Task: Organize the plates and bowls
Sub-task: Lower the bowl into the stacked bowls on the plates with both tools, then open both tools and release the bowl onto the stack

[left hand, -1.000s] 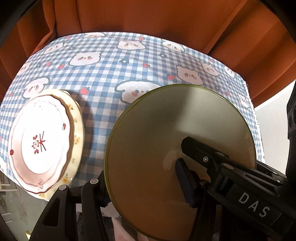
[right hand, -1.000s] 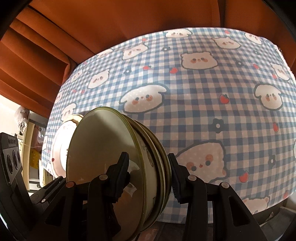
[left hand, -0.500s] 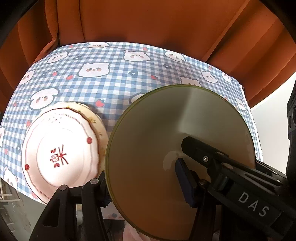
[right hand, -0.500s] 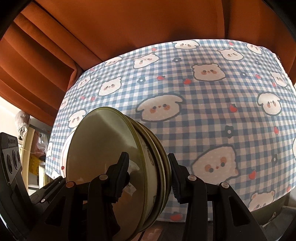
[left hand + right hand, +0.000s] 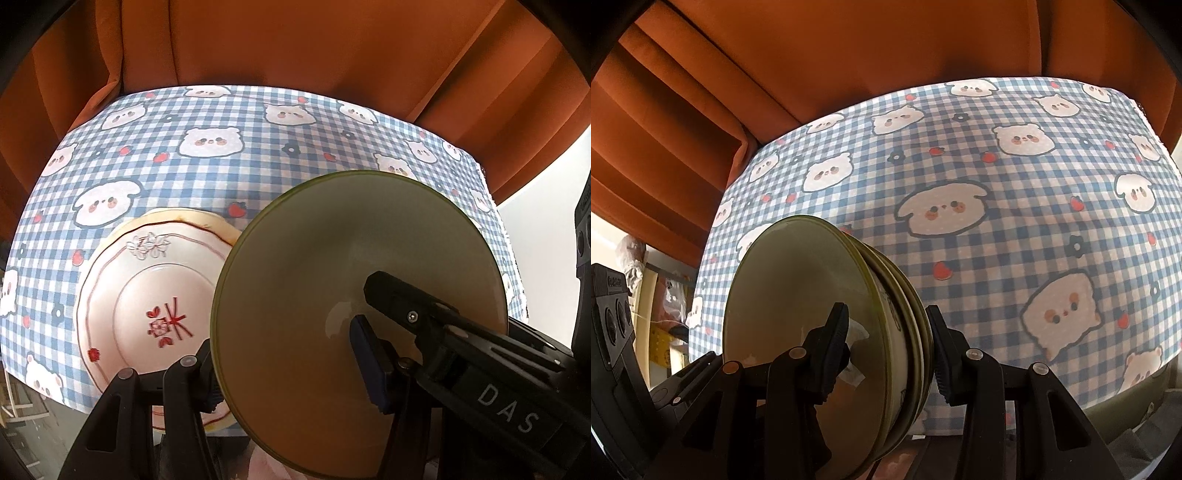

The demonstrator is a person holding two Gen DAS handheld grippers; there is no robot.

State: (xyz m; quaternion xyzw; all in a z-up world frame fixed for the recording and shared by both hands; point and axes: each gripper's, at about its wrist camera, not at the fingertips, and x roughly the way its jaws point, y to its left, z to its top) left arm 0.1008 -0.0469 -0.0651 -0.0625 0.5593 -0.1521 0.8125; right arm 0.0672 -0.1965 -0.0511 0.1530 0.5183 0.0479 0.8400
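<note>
A nested stack of olive-green bowls (image 5: 332,273) hangs tilted on its side above the table, mouth toward the left wrist camera. My left gripper (image 5: 284,354) is shut on its rim, the blue pad inside the top bowl and the other finger behind. My right gripper (image 5: 886,328) is shut on the same stack of bowls (image 5: 798,295), one finger inside and one against the outermost bowl. A pink plate with a red flower (image 5: 147,295) lies on a cream plate (image 5: 207,221) on the table, left of and below the bowls.
A blue checked tablecloth with cartoon animals (image 5: 1034,184) covers the table, seen also as the tablecloth (image 5: 258,155) in the left wrist view. An orange curtain (image 5: 295,44) hangs behind it. The table's near edge runs just under the grippers. A black camera housing (image 5: 613,314) shows at the left.
Both grippers carried the bowl stack sideways with the grips unchanged. In the left wrist view the pink plate slid right, up against the bowls; the tablecloth dropped lower in both views.
</note>
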